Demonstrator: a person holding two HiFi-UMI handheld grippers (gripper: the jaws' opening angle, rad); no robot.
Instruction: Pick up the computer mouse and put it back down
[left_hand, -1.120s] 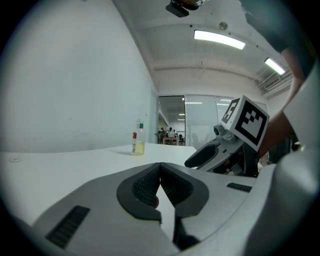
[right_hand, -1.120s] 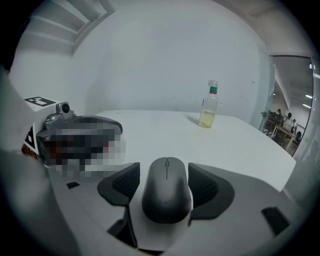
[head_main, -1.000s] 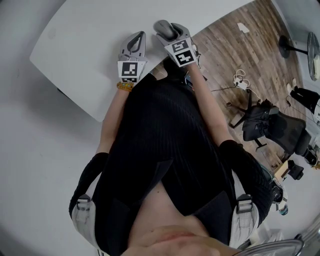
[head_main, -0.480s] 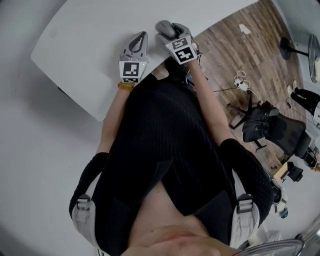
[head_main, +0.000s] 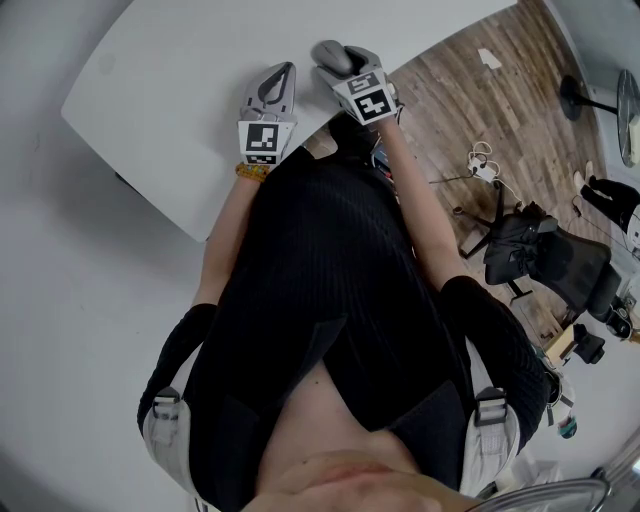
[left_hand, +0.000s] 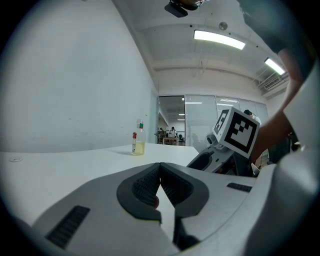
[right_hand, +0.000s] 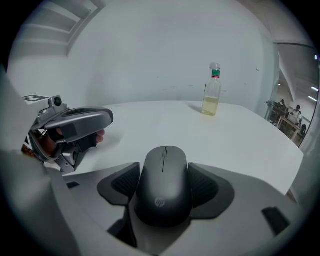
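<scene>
- Computer mouse (right_hand: 164, 184) is held between the two dark ribbed pads (right_hand: 125, 184) of the right gripper (right_hand: 165, 172). Its scroll wheel points away, toward the far side of the white counter (right_hand: 240, 145).
- That right gripper is clenched on the mouse. One pad presses each flank, and the mouse's body fills the whole gap between them.
- In the head view the mouse (head_main: 330, 57) shows over the near right part of the counter (head_main: 170, 80), close to the edge where the wooden floor (head_main: 480, 110) begins.
- No view settles whether the mouse's underside rests on the counter or hangs just above it. If it is raised, it looks low.
- The left gripper (left_hand: 160, 172) is clenched on nothing, with its pad tips meeting. It sits over the counter just to the left of the right one and is apart from the mouse.
- A small bottle (right_hand: 212, 90) of pale liquid stands upright on the far side of the counter, well apart from both grippers. It plays no part in the task.
- Progress, as a judgement: the grasp is made, so the picking-up half is done or under way. What is left is to settle the mouse flat on the counter, spread the right gripper's pads and draw back without nudging it.
- The smooth, rounded shell could slip forward if the squeeze eases too early, so the release should wait until the mouse rests on the counter.
</scene>
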